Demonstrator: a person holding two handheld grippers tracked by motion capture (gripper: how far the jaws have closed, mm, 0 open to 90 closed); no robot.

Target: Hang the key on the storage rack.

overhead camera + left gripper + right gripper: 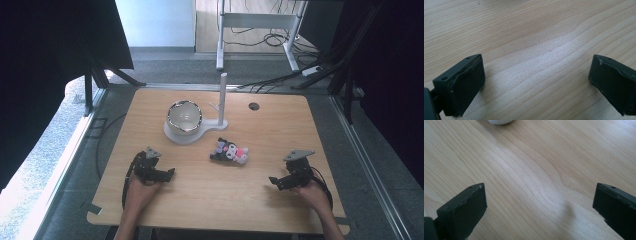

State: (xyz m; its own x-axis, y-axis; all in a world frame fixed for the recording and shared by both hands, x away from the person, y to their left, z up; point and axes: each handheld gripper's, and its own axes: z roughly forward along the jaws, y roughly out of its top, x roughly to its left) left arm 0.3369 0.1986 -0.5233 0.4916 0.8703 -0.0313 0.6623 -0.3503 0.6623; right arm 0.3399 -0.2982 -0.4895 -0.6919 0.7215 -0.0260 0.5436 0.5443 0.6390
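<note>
So basically nothing's done yet on this one, both my hands are parked near my edge of the wooden table (280, 130) and I'm holding nothing. My left gripper (169, 172) sits low over bare wood with its jaws spread wide apart, and from the left gripper view there's just wood grain between them. Same story with my right gripper (274, 181): jaws wide open, empty, nothing but tabletop in the gap. The thing I'd guess I'm going for is the little plush toy (229, 151), black and white with a bit of pink, lying on its side around the middle of the table, between my two grippers but farther out, well apart from both. Just beyond it is a white bowl (184, 116) on a white stand (176, 136) that has an upright post (222, 99) on it; the bowl looks empty as far as I can tell. So my read is the whole job is left: reach out, close on the toy, lift it, and probably drop it in the bowl. Either hand could reach it from here, honestly.
</note>
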